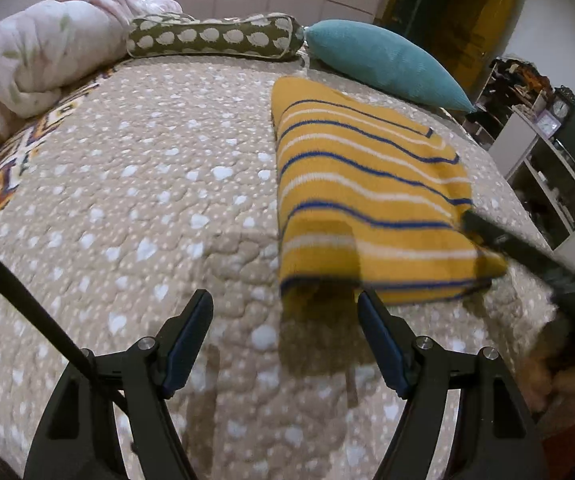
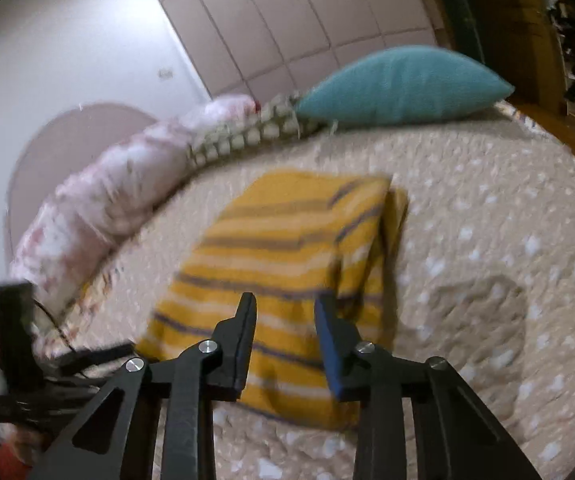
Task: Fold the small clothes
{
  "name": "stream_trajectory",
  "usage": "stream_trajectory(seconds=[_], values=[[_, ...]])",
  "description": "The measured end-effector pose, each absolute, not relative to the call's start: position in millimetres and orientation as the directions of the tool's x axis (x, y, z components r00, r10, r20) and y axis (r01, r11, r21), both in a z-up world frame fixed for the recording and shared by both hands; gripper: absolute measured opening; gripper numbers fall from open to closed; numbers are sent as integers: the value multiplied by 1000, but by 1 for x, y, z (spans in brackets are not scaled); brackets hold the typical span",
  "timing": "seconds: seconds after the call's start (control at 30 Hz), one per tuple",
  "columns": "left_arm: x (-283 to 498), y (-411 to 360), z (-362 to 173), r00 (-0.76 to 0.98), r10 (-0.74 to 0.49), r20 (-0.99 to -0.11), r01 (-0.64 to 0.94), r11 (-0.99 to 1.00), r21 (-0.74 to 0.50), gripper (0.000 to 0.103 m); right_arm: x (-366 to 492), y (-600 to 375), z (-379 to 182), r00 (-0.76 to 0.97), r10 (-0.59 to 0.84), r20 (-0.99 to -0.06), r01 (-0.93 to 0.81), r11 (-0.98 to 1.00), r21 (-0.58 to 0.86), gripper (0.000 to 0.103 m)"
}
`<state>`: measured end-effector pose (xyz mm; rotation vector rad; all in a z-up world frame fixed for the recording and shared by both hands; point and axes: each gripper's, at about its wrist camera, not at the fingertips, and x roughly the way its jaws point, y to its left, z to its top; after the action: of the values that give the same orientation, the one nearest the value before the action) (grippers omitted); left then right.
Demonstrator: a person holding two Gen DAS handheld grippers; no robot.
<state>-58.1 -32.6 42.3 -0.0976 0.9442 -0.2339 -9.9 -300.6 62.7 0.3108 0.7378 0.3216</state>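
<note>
Striped garment (image 1: 367, 208): soft matt knit cloth. Bedspread (image 1: 147, 184): quilted, puckered fabric. Teal pillow (image 1: 387, 62): fine-textured cloth.

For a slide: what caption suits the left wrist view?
Open left gripper hovers beside folded striped garment on the bed.

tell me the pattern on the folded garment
Mustard yellow with blue and white stripes; clearest in the left wrist view.

folded knit garment (image 1: 367, 200): mustard yellow, blue and white stripes
quilted bedspread (image 1: 147, 200): beige, white dots and blotches
plump cushion (image 1: 387, 60): teal
bolster pillow (image 1: 215, 38): olive, cream spots
bunched duvet (image 1: 35, 56): pale pink, floral
</note>
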Motion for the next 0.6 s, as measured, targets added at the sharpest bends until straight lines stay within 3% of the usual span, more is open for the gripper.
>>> stream_trajectory(seconds=[0.17,0.33,0.4,0.47,0.6], values=[[-69,-25,40,590,-167,-790,135,985,-108,74,-19,-299,31,692,287,-663,-112,949,294,25],[-72,-14,20,609,36,-792,47,996,81,74,-22,-289,40,699,190,-690,-91,980,178,25],[-74,-9,11,613,43,-789,38,996,84,77,-31,-284,52,727,166,-667,-80,984,157,25],[-76,0,5,634,27,-773,25,998,56,87,-41,-278,67,750,230,-620,-128,970,204,25],[-77,11,0,647,-6,-762,18,1000,7,91,-39,-250,88,704,400,-587,-268,915,303,25]])
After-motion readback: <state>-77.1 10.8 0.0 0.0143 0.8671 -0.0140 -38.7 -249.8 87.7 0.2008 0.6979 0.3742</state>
